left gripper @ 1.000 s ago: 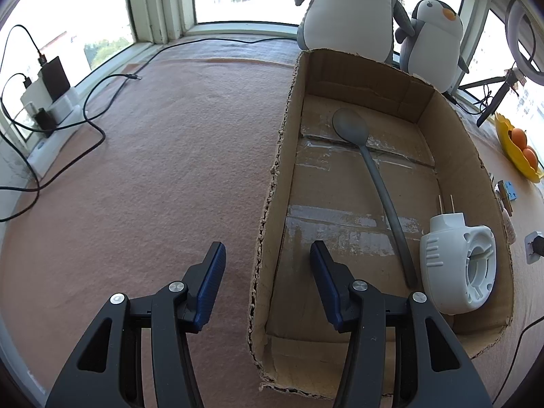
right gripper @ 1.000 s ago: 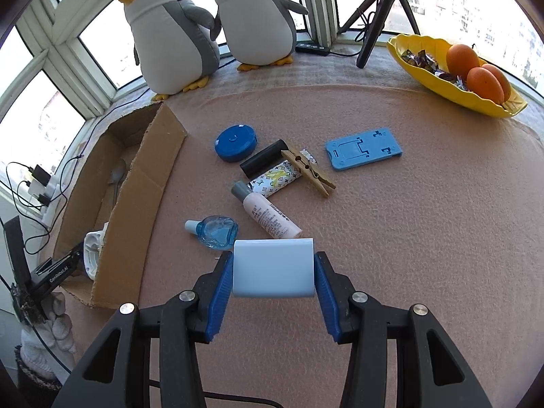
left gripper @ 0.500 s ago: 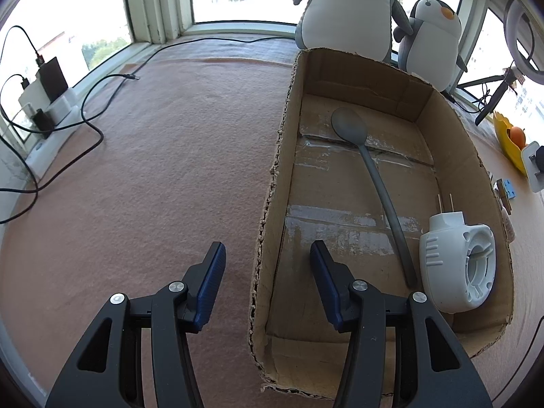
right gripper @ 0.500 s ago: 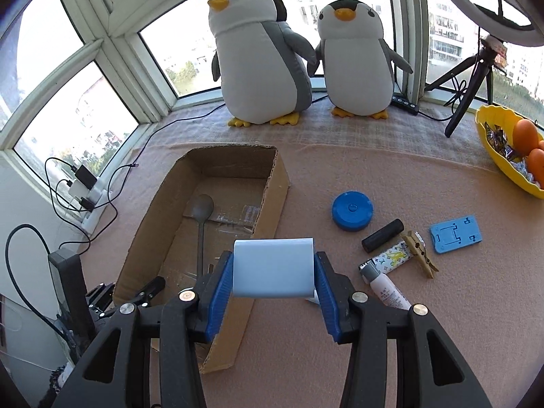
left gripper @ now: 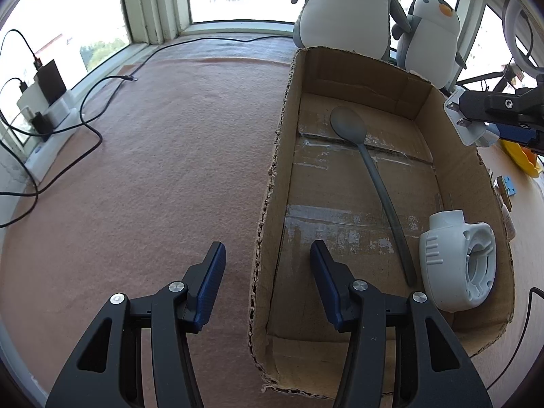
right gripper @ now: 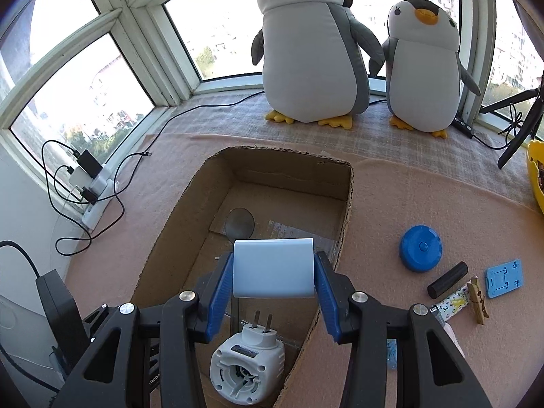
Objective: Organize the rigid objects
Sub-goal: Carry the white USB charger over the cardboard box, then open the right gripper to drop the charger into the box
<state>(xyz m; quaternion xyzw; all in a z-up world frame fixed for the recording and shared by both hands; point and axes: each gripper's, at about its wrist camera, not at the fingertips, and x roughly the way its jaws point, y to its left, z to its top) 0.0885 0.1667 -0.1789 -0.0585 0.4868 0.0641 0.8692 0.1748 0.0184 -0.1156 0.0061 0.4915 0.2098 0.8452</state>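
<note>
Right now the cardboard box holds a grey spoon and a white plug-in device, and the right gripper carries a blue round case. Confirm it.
Not quite. The right gripper carries a pale blue-white block, as the right wrist view shows. The blue round case lies on the cloth outside the cardboard box. Grey spoon and white plug-in device are correct.

Cardboard box [left gripper: 452, 170]: matt brown corrugated, ragged rim, glossy tape strips on floor. Spoon [left gripper: 370, 176]: matt grey, smooth. Plug-in device [left gripper: 455, 265]: white moulded plastic, slight sheen. Held block [right gripper: 273, 268]: smooth pale-blue plastic. Table cover [left gripper: 163, 156]: pinkish felt-like cloth. Penguins [right gripper: 312, 51]: soft plush.
</note>
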